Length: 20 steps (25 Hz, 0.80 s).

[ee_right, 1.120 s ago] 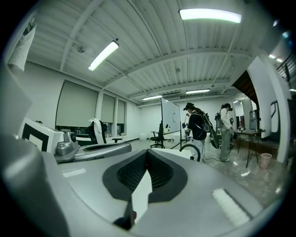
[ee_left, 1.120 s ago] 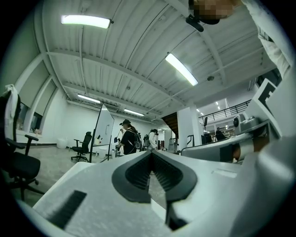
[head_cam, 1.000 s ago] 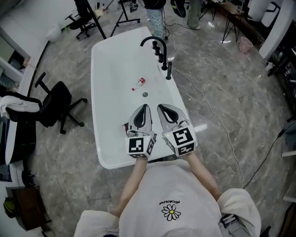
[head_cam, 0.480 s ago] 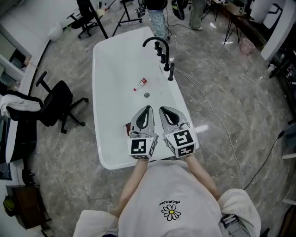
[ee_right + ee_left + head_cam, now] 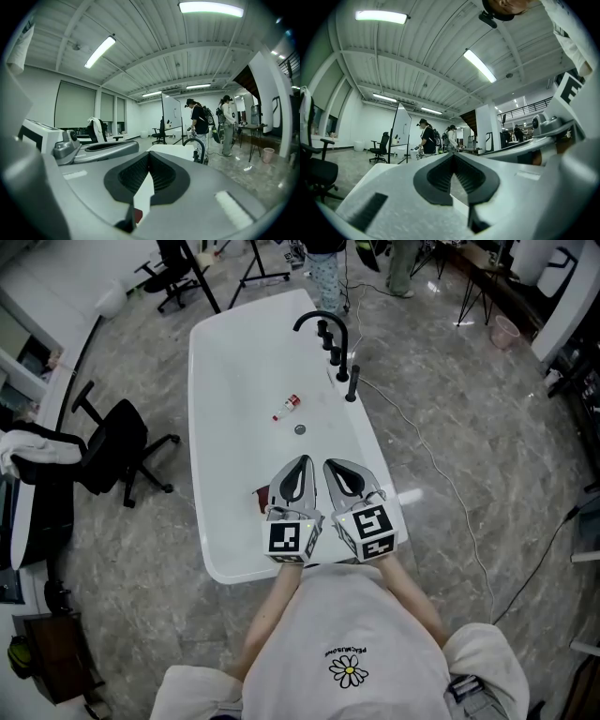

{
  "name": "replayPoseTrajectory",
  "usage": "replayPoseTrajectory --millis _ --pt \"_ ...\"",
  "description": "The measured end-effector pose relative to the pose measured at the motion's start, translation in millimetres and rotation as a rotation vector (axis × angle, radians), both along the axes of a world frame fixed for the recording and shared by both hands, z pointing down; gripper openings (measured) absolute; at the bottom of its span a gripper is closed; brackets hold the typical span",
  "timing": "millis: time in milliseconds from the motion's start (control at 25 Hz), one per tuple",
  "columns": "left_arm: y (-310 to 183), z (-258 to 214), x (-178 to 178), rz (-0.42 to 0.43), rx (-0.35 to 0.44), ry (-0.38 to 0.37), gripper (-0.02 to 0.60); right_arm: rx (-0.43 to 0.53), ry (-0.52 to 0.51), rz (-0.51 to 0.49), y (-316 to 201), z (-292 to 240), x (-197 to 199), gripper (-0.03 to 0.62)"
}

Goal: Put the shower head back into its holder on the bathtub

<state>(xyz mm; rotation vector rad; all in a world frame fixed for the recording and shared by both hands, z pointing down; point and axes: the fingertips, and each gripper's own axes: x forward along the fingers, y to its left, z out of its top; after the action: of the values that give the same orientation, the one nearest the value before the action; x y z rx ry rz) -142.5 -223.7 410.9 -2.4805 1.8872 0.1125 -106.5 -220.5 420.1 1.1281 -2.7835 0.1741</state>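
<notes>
The black, stick-shaped shower head [image 5: 352,386] stands upright on the right rim of the white oval bathtub [image 5: 216,362], in the upper middle of the head view. Whether it sits fully in its holder is too small to tell.

The likely trouble is the reach. Both tools are clenched on nothing and well apart from the shower head, so a hurried grab could knock the slim handle into the tub or clip the neighbouring knobs. A thin pale line trails from beside it over the floor and could snag; I cannot tell whether it is hose or cable.

At frame centre, two bare forearms hold the left gripper [image 5: 302,461] and right gripper [image 5: 329,465] side by side over the tub's near end, pointing up-frame. Beyond lie a round drain [image 5: 300,429], a small red-and-white bottle [image 5: 287,407], then the curved black faucet [image 5: 323,324].
</notes>
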Motion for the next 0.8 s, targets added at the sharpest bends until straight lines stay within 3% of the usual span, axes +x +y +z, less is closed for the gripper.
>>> replayPoseTrajectory --millis 280,480,560,720,800 --pt "-6 13 -9 -0.001 -0.029 0.028 -0.005 -0.023 0.028 -0.006 -2 11 -6 0.006" --pt "-12 16 -10 0.036 -0.041 -0.001 -0.006 -0.045 0.036 -0.01 -5 17 -14 0.006" --pt "-14 18 -7 0.094 -0.033 -0.062 -0.005 -0.044 0.043 -0.019 -7 18 -18 0.006" --pt "2 28 2 0.301 -0.003 -0.253 -0.005 -0.053 0.096 -0.04 -3 31 -20 0.006" --pt "19 34 -6 0.359 0.037 -0.291 -0.005 -0.093 0.143 -0.047 6 54 -15 0.006"
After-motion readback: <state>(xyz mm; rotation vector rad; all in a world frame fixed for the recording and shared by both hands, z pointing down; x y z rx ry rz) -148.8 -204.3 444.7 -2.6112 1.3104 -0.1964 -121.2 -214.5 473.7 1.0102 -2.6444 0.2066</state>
